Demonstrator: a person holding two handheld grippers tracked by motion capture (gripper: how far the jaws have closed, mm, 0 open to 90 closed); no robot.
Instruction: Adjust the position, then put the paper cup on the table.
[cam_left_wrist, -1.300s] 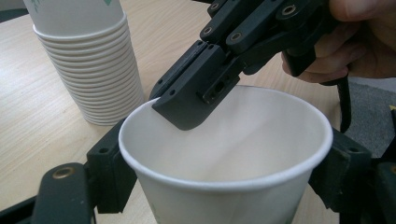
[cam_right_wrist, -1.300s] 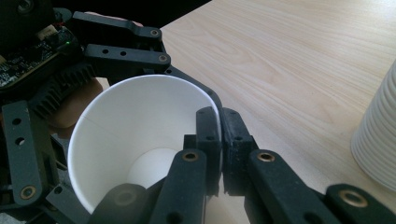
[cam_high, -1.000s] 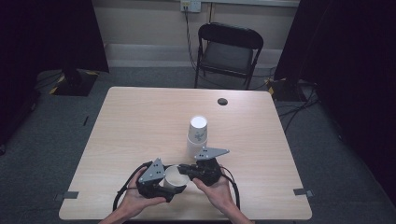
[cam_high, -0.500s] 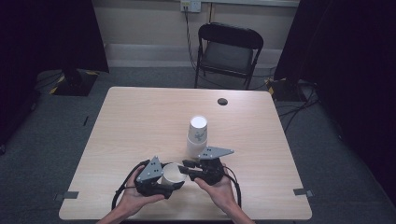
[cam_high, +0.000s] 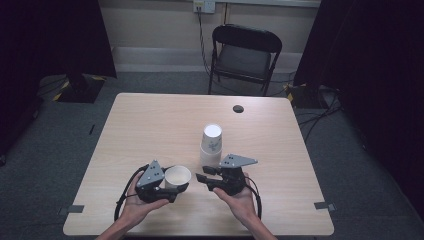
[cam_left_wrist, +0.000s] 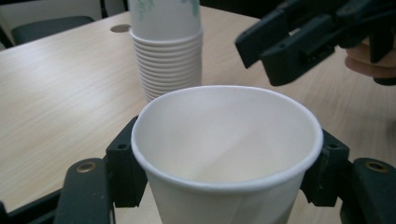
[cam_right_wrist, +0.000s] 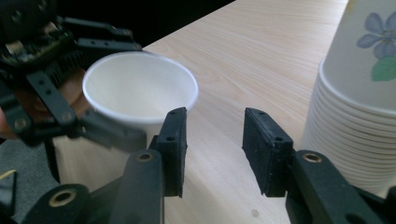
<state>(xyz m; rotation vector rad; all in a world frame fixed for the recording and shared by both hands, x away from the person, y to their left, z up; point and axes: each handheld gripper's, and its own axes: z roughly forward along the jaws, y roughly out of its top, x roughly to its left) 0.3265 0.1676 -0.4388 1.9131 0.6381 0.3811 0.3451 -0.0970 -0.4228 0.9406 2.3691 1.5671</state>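
A single white paper cup (cam_high: 177, 176) stands upright, mouth up, between the jaws of the black left gripper (cam_high: 176, 186), whose pads press on its wall from both sides just under the rolled rim; these jaws have just been closing in on the cup. In the left gripper view the cup (cam_left_wrist: 227, 154) shows its bare white inside, with a black jaw against each side. The black right gripper (cam_high: 201, 177) lies just beside the cup on the light wooden table (cam_high: 150, 125) without touching it: its jaws have just been opening and now stand apart with nothing between them, as the right gripper view shows, where bare tabletop lies in the gap (cam_right_wrist: 214, 144) and the cup (cam_right_wrist: 140, 91) sits off to the left, held by the other tool. Near the right gripper, toward the middle of the table, stands a tall stack of upside-down white paper cups with a printed flower pattern (cam_high: 211, 145); it is apart from both tools and from the single cup. A person's hands hold both grippers at the near edge of the table. A small dark round hole (cam_high: 238, 108) sits near the far edge, and a black folding chair (cam_high: 244, 55) stands beyond the table.
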